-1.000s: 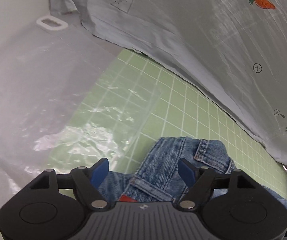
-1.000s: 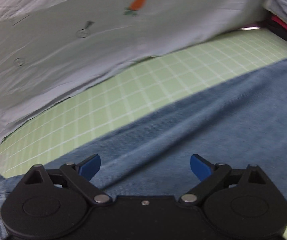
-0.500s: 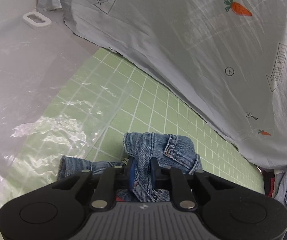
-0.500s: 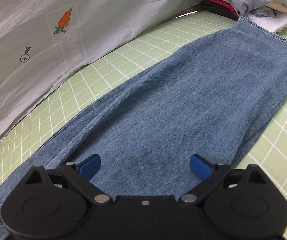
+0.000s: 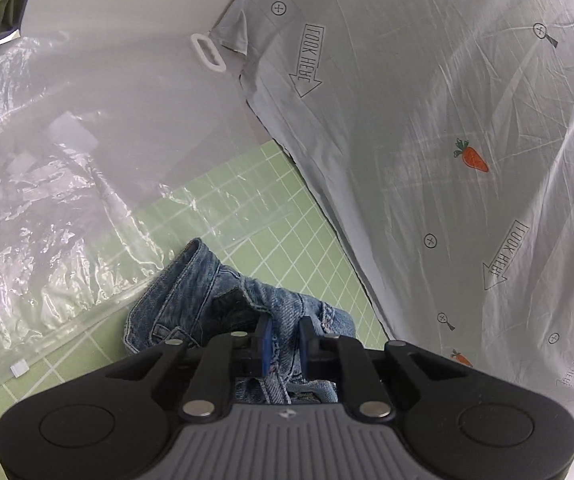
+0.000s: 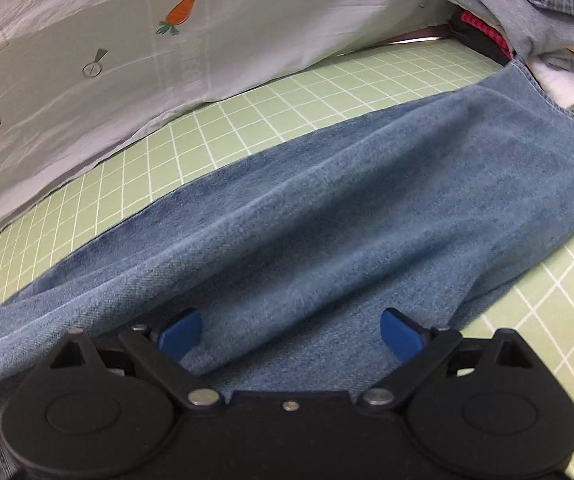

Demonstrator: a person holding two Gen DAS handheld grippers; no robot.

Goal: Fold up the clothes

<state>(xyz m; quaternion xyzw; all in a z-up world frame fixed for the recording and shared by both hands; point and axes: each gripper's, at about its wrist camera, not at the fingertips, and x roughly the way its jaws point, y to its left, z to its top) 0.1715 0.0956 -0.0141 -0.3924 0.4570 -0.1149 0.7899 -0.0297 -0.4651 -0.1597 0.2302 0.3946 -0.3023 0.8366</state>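
The left gripper [image 5: 283, 338] pinches the bunched waistband of the jeans [image 6: 327, 220] at lower centre; the leg runs toward the upper right across the green mat [image 6: 287, 92]. The right gripper [image 6: 291, 330] hovers spread over denim — probably mid-fold, and a second grasp looks due.

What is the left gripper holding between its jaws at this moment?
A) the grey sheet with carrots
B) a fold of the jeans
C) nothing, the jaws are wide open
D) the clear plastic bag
B: the left gripper has its jaws closed on a bunched fold of the jeans.
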